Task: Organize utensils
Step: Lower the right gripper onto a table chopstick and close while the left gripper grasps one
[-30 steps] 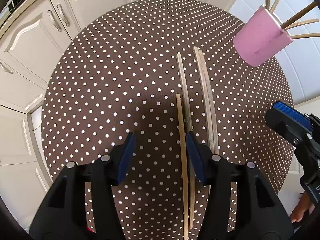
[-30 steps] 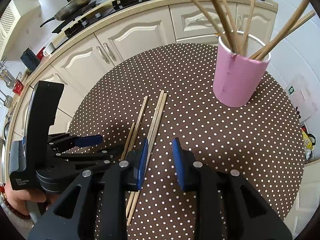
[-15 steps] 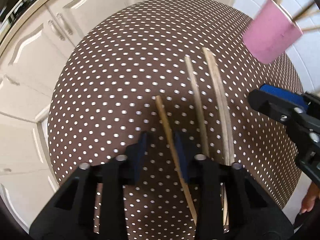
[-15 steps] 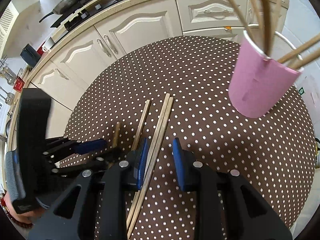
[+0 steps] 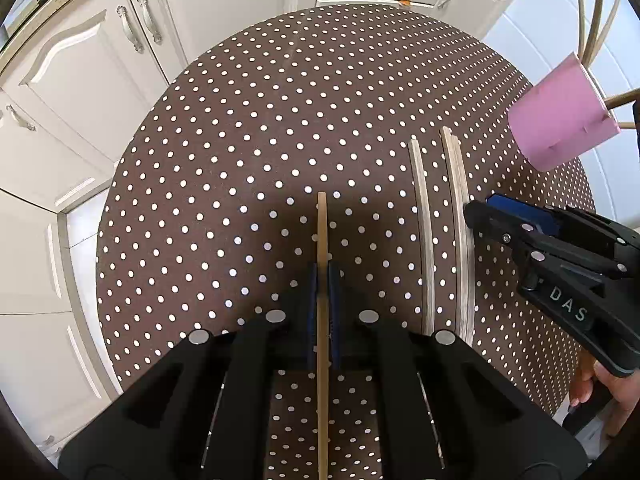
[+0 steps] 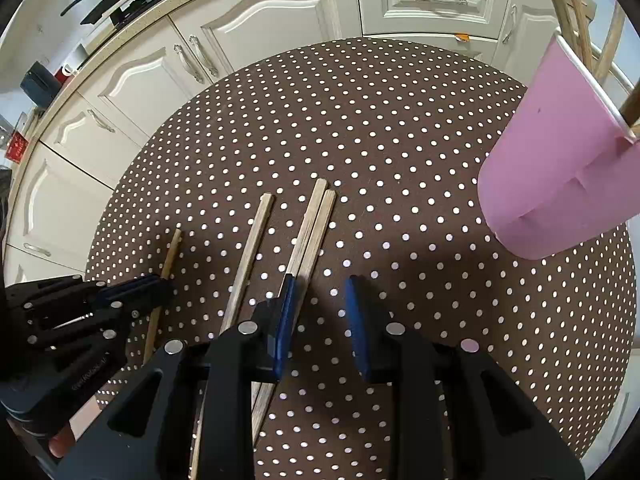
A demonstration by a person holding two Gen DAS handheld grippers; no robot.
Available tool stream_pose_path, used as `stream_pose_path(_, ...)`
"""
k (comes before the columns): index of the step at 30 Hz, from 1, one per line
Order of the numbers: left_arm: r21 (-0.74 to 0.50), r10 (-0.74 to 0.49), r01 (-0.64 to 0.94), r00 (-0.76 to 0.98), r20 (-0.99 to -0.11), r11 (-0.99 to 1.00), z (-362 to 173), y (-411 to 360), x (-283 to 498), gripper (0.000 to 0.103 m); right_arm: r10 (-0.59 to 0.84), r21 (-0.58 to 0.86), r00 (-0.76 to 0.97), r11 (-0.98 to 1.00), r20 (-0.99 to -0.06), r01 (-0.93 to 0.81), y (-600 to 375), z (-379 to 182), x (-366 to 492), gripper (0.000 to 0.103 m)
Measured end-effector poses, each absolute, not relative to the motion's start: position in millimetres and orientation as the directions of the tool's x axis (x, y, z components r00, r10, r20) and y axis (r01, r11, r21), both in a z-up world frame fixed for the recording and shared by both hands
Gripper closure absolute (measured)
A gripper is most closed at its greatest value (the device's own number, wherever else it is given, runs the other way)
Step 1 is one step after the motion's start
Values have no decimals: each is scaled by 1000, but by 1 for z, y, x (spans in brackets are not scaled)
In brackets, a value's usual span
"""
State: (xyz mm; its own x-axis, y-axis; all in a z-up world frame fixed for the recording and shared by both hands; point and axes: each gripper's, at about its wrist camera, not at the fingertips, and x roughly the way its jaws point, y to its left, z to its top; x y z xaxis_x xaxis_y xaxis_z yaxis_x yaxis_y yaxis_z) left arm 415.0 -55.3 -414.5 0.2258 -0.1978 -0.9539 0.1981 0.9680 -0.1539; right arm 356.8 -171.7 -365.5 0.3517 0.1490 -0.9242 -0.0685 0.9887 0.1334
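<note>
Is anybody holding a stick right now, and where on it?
The left gripper pinches one chopstick along its middle. The right gripper holds nothing.

The near end of the stick (image 5: 322, 240) held in the left tongs (image 5: 322, 280) runs off the bottom edge. The three loose sticks (image 6: 256, 236) pass under the right tongs (image 6: 320, 312) — their near ends are hidden there. The cup (image 6: 560, 172) is cut by the right edge, its inside unseen, and the sticks in it run out of frame. Far along the counter (image 6: 132, 12), small items are too tiny to name.
</note>
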Motion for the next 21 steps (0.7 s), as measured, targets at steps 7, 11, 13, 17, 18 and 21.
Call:
stream_pose_path(7, -157, -197, 183, 229, -953, 971, -410, -44, 414, 96, 148, 132, 341, 989, -928, -71, -171, -366, 371, 79)
stream_pose_path(11, -156, -196, 180, 229, -954, 971, -410, -44, 417, 96, 147, 137, 338, 989, -930, -53, -173, -367, 382, 80)
stream_pose_path(13, -157, -197, 181, 228, -953, 971, -410, -44, 418, 96, 137, 126, 327, 991, -935, -54, -172, -367, 382, 82)
stream_pose_path(17, -160, -199, 178, 226, -954, 971, -410, -41, 417, 97, 121, 114, 283, 993, -951, -42, -170, -367, 379, 87)
stream_pose_path(18, -160, -198, 177, 226, -954, 971, -410, -41, 418, 97, 119, 111, 278, 993, -953, -43, -170, -368, 379, 87)
stream_pose_path(21, -161, -198, 172, 228, -953, 972, -410, -39, 417, 97, 97, 87, 268, 995, -959, -48, -165, -368, 384, 89)
